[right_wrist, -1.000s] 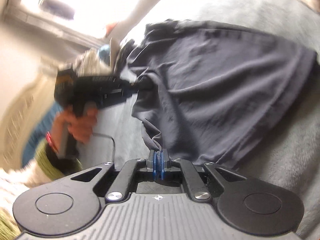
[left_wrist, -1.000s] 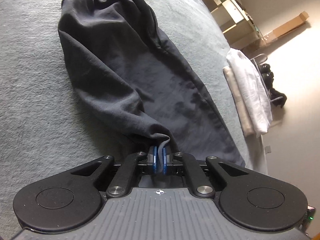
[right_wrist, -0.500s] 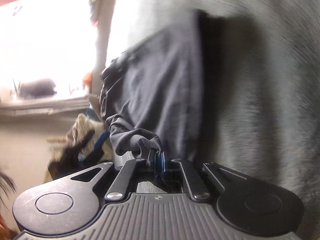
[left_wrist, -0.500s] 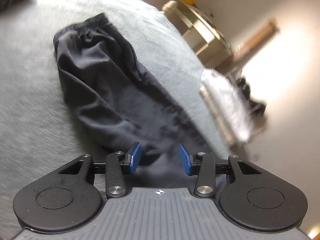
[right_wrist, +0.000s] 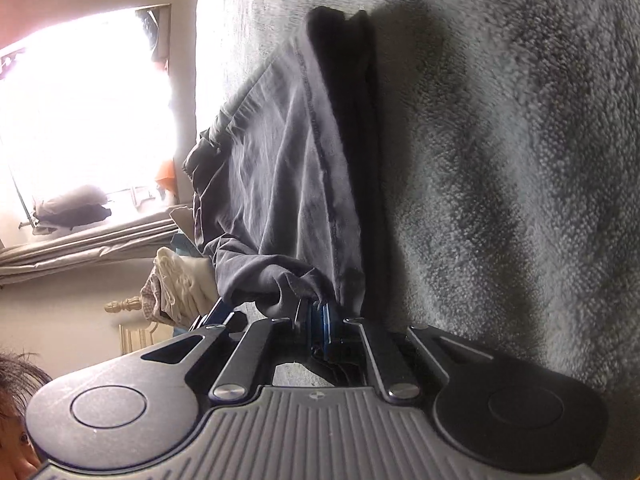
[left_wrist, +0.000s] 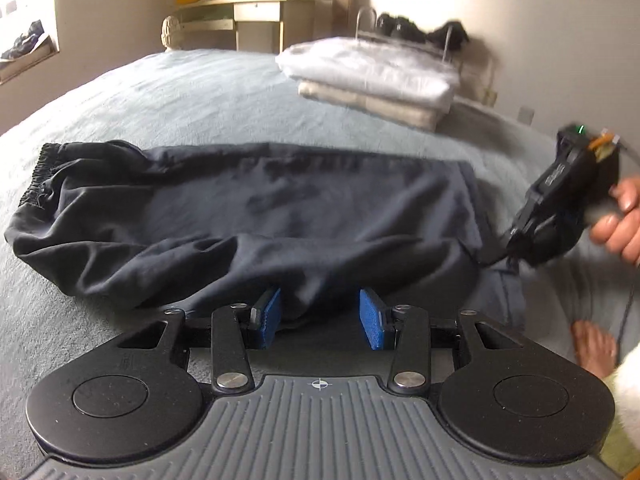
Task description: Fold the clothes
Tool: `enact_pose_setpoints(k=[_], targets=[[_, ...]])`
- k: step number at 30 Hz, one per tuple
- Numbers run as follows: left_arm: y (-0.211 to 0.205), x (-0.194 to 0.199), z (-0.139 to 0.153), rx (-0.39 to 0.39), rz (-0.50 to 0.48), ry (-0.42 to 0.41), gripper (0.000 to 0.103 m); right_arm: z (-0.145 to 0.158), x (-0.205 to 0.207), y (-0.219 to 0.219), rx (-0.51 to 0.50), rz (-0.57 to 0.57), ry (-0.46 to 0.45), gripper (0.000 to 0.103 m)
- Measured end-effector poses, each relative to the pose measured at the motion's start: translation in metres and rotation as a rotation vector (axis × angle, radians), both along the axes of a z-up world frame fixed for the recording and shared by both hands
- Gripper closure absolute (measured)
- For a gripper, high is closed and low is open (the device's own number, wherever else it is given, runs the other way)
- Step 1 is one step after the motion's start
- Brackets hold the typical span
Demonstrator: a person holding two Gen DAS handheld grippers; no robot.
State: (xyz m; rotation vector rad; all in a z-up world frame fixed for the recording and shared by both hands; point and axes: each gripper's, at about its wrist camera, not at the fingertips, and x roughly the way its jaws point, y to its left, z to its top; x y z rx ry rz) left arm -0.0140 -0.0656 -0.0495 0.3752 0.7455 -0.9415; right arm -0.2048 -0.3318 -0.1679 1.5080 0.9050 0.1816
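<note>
Dark navy trousers (left_wrist: 256, 216) lie lengthwise on the grey bedcover (left_wrist: 168, 100), waistband at the left, leg ends at the right. My left gripper (left_wrist: 319, 318) is open at the near long edge of the trousers, with a fold of cloth loose between its blue pads (left_wrist: 269, 315). My right gripper (right_wrist: 320, 316) is shut on the trousers' hem (right_wrist: 288, 280) and holds that leg end, tilted steeply over the bed. In the left wrist view the right gripper (left_wrist: 505, 251) shows at the leg ends, held by a hand.
A stack of folded white and beige clothes (left_wrist: 372, 80) lies at the bed's far right. A desk (left_wrist: 248, 20) and a metal rack with dark items (left_wrist: 416, 32) stand behind. A bare foot (left_wrist: 592, 348) is on the floor at the right.
My left gripper let go of the trouser leg, opened, and swung round to the trousers' long edge. My right gripper kept hold of the hem and rotated steeply.
</note>
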Motion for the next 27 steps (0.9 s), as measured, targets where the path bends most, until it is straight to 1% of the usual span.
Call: enact_pose_setpoints(k=[1, 2, 3, 5, 7, 9, 12, 15, 17, 18, 21, 22, 24, 26, 27], targets=[[-0.003, -0.001, -0.004, 0.022, 0.012, -0.008, 0.062, 0.0, 0.001, 0.0, -0.007, 0.004, -0.003, 0.098], [-0.005, 0.001, -0.007, 0.031, 0.031, -0.007, 0.071, 0.001, 0.002, 0.001, -0.013, 0.009, -0.004, 0.098], [-0.004, 0.004, -0.008, 0.03, 0.057, 0.002, 0.078, 0.002, 0.002, 0.002, -0.02, 0.014, -0.005, 0.098], [-0.001, 0.01, -0.009, 0.027, 0.11, 0.022, 0.101, 0.003, 0.003, 0.003, -0.032, 0.02, -0.006, 0.098], [0.005, 0.018, -0.003, 0.004, 0.146, 0.049, 0.103, 0.005, 0.004, 0.003, -0.047, 0.025, -0.006, 0.098], [0.017, 0.027, 0.009, -0.035, 0.155, 0.104, 0.103, 0.008, 0.006, 0.004, -0.061, 0.038, -0.014, 0.098], [0.034, 0.049, 0.023, -0.08, 0.191, 0.238, 0.103, 0.014, 0.008, 0.006, -0.09, 0.072, -0.029, 0.098], [0.048, 0.07, 0.029, -0.145, 0.189, 0.388, 0.103, 0.021, 0.011, 0.012, -0.121, 0.123, -0.047, 0.098], [0.057, 0.084, 0.028, -0.201, 0.178, 0.528, 0.103, 0.024, 0.015, 0.015, -0.137, 0.157, -0.054, 0.098], [0.061, 0.092, 0.024, -0.231, 0.183, 0.617, 0.103, 0.025, 0.016, 0.018, -0.147, 0.174, -0.056, 0.098], [0.075, 0.114, 0.005, -0.365, 0.227, 0.85, 0.103, 0.026, 0.015, 0.021, -0.155, 0.199, -0.055, 0.098], [0.078, 0.119, -0.001, -0.397, 0.25, 0.89, 0.103, 0.026, 0.014, 0.021, -0.155, 0.195, -0.055, 0.098], [0.085, 0.126, -0.013, -0.473, 0.314, 0.943, 0.103, 0.026, 0.012, 0.02, -0.155, 0.187, -0.054, 0.098], [0.093, 0.13, -0.021, -0.546, 0.378, 0.939, 0.103, 0.025, 0.011, 0.019, -0.157, 0.178, -0.05, 0.098], [0.095, 0.13, -0.023, -0.575, 0.404, 0.92, 0.103, 0.024, 0.011, 0.018, -0.159, 0.172, -0.042, 0.098]])
